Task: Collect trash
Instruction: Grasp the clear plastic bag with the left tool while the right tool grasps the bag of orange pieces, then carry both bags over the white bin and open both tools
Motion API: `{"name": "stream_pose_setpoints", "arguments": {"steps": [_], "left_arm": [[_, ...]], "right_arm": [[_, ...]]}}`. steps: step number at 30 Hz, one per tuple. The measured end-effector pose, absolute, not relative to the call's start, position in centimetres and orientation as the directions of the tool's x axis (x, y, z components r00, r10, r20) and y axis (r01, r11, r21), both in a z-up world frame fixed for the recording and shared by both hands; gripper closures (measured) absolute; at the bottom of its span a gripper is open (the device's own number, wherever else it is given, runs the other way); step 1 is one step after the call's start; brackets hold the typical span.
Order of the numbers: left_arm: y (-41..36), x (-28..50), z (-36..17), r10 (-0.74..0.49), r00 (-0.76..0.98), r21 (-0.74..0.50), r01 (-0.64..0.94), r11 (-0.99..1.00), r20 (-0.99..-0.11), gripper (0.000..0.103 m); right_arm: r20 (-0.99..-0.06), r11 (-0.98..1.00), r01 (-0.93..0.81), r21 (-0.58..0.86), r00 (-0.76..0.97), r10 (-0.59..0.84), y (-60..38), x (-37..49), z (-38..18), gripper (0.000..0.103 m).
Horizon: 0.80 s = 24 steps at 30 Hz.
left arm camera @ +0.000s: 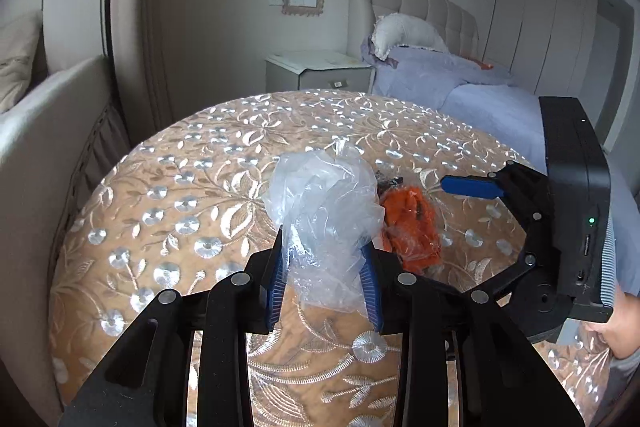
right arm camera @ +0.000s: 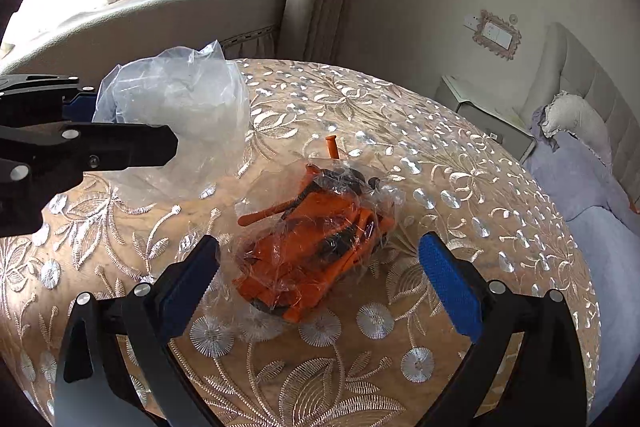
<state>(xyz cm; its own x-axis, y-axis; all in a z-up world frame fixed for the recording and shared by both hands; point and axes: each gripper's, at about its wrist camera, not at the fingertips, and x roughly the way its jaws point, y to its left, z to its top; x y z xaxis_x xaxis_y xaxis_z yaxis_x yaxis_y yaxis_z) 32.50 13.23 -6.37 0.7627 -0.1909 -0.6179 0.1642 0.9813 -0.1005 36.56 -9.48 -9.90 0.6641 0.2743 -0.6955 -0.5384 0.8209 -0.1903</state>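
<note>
A crumpled clear plastic bag (left arm camera: 324, 195) is pinched between the blue pads of my left gripper (left arm camera: 325, 247), held just above the round table; it also shows in the right wrist view (right arm camera: 180, 107) beside the left gripper's black fingers (right arm camera: 120, 147). A clear wrapper holding orange plastic parts (right arm camera: 316, 247) lies on the table, and shows in the left wrist view (left arm camera: 412, 227) right of the bag. My right gripper (right arm camera: 320, 259) is open, its blue pads either side of the orange bundle without touching it. A loose orange peg (right arm camera: 332, 147) stands behind the bundle.
The round table (right arm camera: 460, 187) has a tan cloth embroidered with silver flowers. A beige sofa (right arm camera: 160, 11) curves behind it. A bed with lilac bedding (left arm camera: 480, 95) and a white nightstand (left arm camera: 320, 71) stand beyond.
</note>
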Motion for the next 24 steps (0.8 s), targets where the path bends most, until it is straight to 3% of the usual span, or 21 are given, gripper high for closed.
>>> {"name": "stream_pose_setpoints", "arguments": {"steps": [1,4,6,16,24], "left_arm": [[13.4,32.2,-6.4,-0.191,0.763,-0.108,0.158,0.981,-0.618,0.071],[13.7,31.4,-6.1,-0.191,0.769,-0.126,0.144,0.981,-0.61,0.071],[13.8,30.6,-5.8,-0.183,0.778,-0.13,0.131,0.983,-0.601,0.071],[9.9,25.4,-2.6,-0.237,0.819,-0.147,0.188,0.971,-0.523,0.071],[1.3,20.2,-2.0,-0.363,0.797,-0.148,0.334,0.931,-0.484,0.07]], "right_arm": [[-0.724,0.82,-0.55,-0.16,0.63,0.281,-9.1,37.4,-10.5,0.017],[-0.776,0.816,-0.576,-0.045,0.534,0.334,-8.7,38.7,-11.5,0.068],[-0.75,0.807,-0.584,-0.087,0.571,0.333,-8.5,37.8,-10.7,0.079],[-0.516,0.827,-0.538,-0.161,0.76,0.395,-14.2,26.2,-2.6,0.08],[-0.37,0.885,-0.396,-0.244,0.882,0.292,-21.3,15.0,-0.1,0.078]]}}
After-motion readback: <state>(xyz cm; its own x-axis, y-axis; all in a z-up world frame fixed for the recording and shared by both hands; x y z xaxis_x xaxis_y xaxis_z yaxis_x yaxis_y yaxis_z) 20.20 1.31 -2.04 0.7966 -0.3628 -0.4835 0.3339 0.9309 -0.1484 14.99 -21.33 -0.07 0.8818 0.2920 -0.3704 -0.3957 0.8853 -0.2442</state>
